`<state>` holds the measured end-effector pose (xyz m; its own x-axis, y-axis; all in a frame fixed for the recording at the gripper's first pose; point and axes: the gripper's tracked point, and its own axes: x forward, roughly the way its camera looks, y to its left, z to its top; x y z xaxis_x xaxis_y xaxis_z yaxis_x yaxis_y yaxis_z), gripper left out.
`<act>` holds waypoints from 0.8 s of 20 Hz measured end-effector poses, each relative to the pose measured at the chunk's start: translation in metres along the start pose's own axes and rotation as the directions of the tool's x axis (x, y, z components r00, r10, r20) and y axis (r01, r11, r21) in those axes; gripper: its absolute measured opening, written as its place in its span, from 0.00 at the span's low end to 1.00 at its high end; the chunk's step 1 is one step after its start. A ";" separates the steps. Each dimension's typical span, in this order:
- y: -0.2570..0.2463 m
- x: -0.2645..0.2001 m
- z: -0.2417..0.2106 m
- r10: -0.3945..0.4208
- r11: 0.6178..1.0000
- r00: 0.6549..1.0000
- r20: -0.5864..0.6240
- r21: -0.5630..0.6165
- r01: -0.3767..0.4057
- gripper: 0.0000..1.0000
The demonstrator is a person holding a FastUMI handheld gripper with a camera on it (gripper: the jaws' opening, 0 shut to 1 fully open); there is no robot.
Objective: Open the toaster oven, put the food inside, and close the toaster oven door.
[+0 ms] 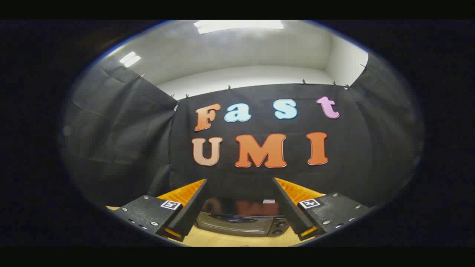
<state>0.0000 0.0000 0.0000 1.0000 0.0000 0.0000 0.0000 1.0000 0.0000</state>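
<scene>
Two fingers of gripper [239,185] spread wide, holding nothing. Dark glass-fronted toaster oven [241,219] beyond them on pale wooden tabletop [230,240], door closed. Opening step pending; next likely approach handle.

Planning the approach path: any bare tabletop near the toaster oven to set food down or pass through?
Bare wooden table shows in front of the toaster oven, between the open gripper fingers and the oven door. A sliver shows beside the left finger. The oven backs onto the booth's cloth wall; its sides are hidden.
</scene>
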 end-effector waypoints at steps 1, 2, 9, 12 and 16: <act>0.000 -0.001 -0.003 -0.002 1.000 1.000 -0.008 0.001 0.002 1.00; 0.001 0.000 -0.005 0.000 1.000 1.000 -0.013 0.004 0.000 1.00; 0.009 0.009 -0.013 0.004 1.000 1.000 -0.018 0.002 -0.003 1.00; 0.015 0.012 -0.016 0.010 1.000 1.000 -0.016 0.011 -0.009 1.00; 0.020 0.021 -0.026 0.011 1.000 0.999 -0.035 0.023 -0.010 0.99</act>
<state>0.0206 0.0204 -0.0257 0.9993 0.0113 -0.0348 -0.0105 0.9997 0.0229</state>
